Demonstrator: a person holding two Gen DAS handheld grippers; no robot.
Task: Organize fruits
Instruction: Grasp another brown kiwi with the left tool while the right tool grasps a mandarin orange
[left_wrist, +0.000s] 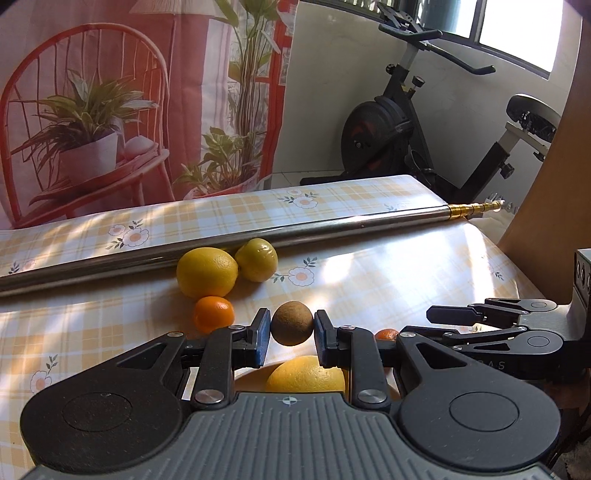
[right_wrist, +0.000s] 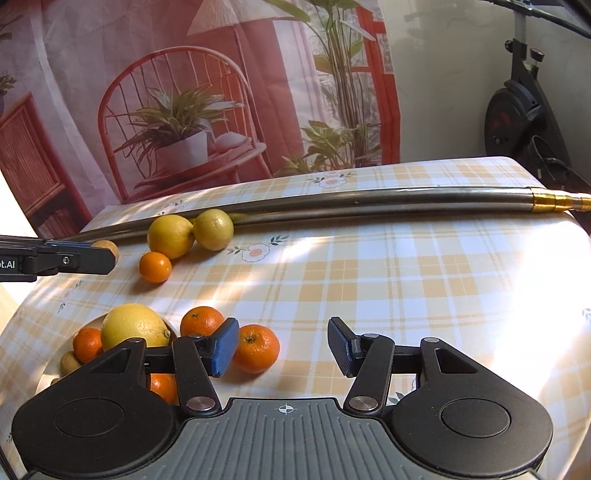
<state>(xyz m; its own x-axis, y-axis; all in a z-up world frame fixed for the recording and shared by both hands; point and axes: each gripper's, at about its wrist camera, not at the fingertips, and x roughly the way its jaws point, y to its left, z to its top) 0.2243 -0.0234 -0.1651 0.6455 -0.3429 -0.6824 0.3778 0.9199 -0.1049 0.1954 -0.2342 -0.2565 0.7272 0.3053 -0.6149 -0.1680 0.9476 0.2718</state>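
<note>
The left claw (left_wrist: 291, 328) is clamped on a brown kiwi (left_wrist: 291, 323), lifted above a large lemon (left_wrist: 306, 374) in a plate (left_wrist: 251, 380). Beyond its fingertips, two lemons (left_wrist: 207, 272) and a small orange (left_wrist: 214, 314) lie on the checked surface (left_wrist: 388, 280) against a metal pole (left_wrist: 332, 225). Only the right wrist view shows the plate's other contents: a mandarin (right_wrist: 88, 344) and a second kiwi (right_wrist: 70, 362). There the right claw (right_wrist: 282, 347) stands apart, empty, with a mandarin (right_wrist: 258, 349) just behind its left finger.
</note>
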